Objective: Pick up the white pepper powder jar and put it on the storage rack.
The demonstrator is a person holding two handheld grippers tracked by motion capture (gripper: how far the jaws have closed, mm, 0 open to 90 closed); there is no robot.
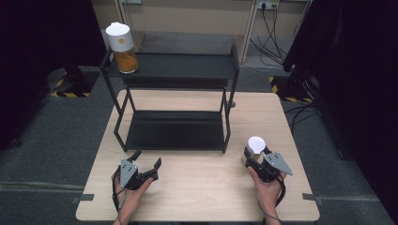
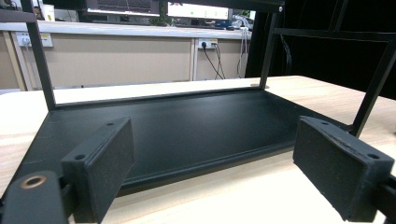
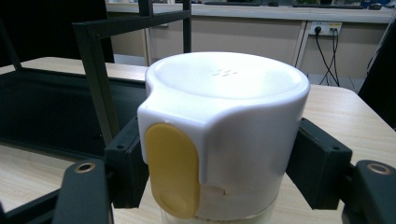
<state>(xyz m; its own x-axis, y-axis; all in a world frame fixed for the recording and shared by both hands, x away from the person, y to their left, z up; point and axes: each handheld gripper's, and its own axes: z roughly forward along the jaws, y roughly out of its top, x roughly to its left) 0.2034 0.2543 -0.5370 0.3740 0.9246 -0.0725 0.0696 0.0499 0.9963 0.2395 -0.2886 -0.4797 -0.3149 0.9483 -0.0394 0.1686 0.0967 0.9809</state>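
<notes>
Right claw (image 3: 219,177) is pinching the white-lidded jar (image 3: 226,135) just under its lid, standing on the surface (image 1: 202,183) right of the black rack (image 1: 173,131). Left claw (image 2: 224,172) is idling, spread, empty. Judgement: lift straight, keeping it upright, squeeze steady.

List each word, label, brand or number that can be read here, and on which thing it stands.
None can be read.
White lid held in the right gripper: a small embossed mark on top, too faint to read.
Jar of orange contents on the rack: a small mark on its cap, too small to read.
</notes>
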